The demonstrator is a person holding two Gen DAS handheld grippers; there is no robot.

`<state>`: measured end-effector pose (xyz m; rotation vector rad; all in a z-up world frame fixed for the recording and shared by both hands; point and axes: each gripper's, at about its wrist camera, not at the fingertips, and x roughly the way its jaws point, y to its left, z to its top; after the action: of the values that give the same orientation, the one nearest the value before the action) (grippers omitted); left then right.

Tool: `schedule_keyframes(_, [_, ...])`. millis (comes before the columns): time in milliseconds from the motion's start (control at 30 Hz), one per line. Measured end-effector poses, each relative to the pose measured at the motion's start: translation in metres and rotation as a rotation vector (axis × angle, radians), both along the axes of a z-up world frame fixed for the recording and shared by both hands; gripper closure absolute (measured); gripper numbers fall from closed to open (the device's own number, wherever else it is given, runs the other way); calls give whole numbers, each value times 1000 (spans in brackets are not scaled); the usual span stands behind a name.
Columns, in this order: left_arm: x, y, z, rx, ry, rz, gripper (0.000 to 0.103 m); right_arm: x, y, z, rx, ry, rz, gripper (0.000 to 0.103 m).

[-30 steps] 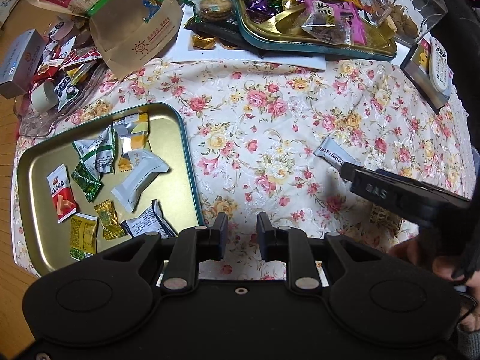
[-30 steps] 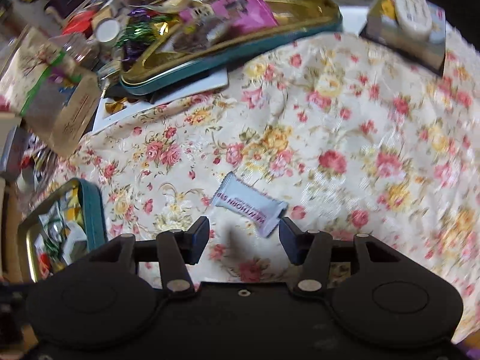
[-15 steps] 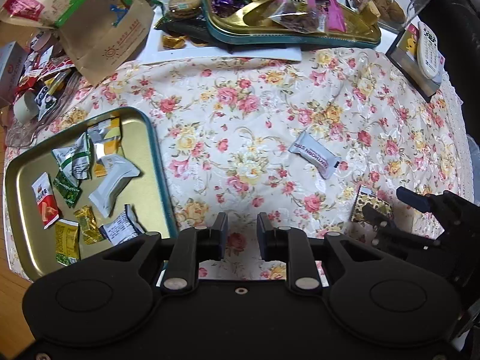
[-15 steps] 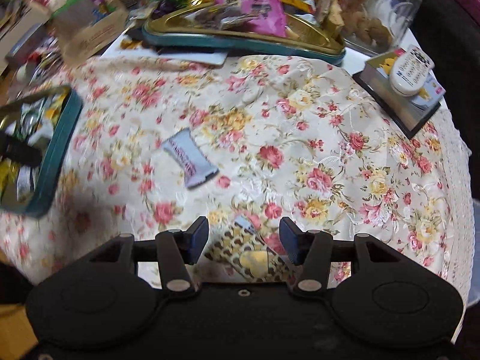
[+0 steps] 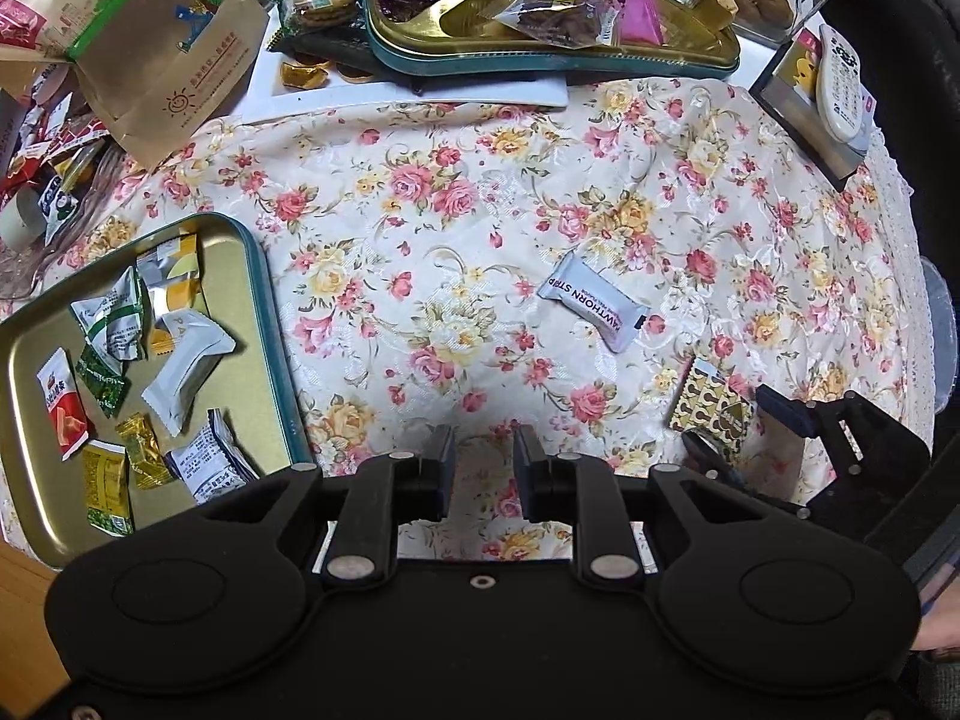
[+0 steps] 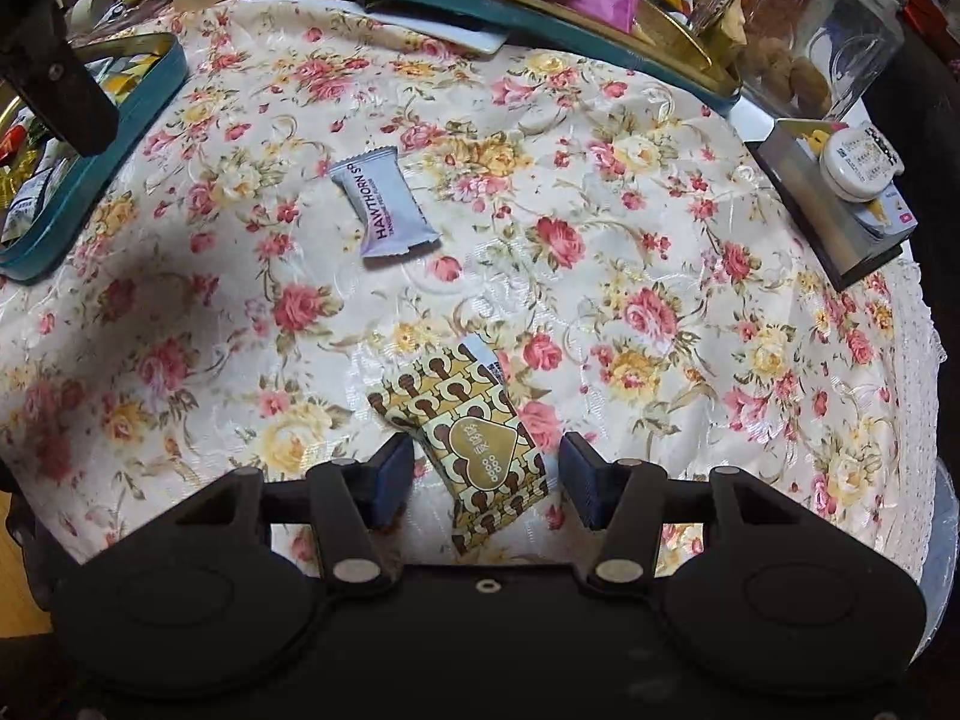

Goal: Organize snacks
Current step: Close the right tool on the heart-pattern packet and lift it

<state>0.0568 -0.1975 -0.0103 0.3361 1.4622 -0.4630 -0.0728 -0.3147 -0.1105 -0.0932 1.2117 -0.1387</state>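
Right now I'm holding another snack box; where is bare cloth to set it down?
Free: the floral cloth between the gold tray and the Hawthorn strip packet, and beyond that packet toward the remote. Crowded: the far edge, and around the gold-patterned packet between the right gripper's fingers.

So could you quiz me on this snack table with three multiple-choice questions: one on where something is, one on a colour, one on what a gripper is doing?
1. Where does the white Hawthorn packet lie?
A. In the small tray
B. On the floral tablecloth
C. In the clear jar

2. What colour is the outer rim of the small tray?
A. Teal
B. Red
C. White

3. How does the right gripper stand to the gold patterned packet?
A. Clamped shut on it
B. Far away from it
C. Open, a finger on either side

Answers:
1 B, it rests on bare tablecloth, apart from the tray.
2 A, the rim shows blue-green.
3 C, gaps show between both pads and the wrapper.
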Motion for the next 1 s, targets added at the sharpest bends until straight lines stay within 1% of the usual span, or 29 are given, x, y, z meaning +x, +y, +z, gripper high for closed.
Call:
schedule_keyframes(100, [2,2,1,-2,0,9,72,4,-1,0,27,-3,-37,46])
schedule_keyframes(333, [6,4,1,-3,2,28,72,17,-14,-1,126,-5,-206,45])
schedule_keyframes(433, [7,4,0,0,4,31,72,19,-18,-2,144,-13,-268,44])
schedule_keyframes(533, [7,4,-1,5,3,36,72,23,-18,-1,151,-4,-286,44])
schedule_keyframes(733, [8,5,-1,-1,11,42,72,28,-24,-1,209,-5,-339,44])
schedule_keyframes(800, [9,5,0,-5,11,51,72,28,-22,-1,199,-17,-333,46])
schedule_keyframes(833, [10,4,0,-8,11,56,72,28,-20,-1,183,-12,-326,52])
schedule_keyframes(867, [11,4,1,-12,14,62,72,28,-18,-1,163,-12,-314,61])
schedule_keyframes(900, [12,3,1,-16,18,69,72,29,-16,-1,152,-10,-303,65])
schedule_keyframes(967, [14,0,0,-24,26,81,72,30,-17,0,152,-6,-306,68])
schedule_keyframes(1000, [14,-2,-1,-30,29,86,72,29,-19,1,165,-10,-325,68])
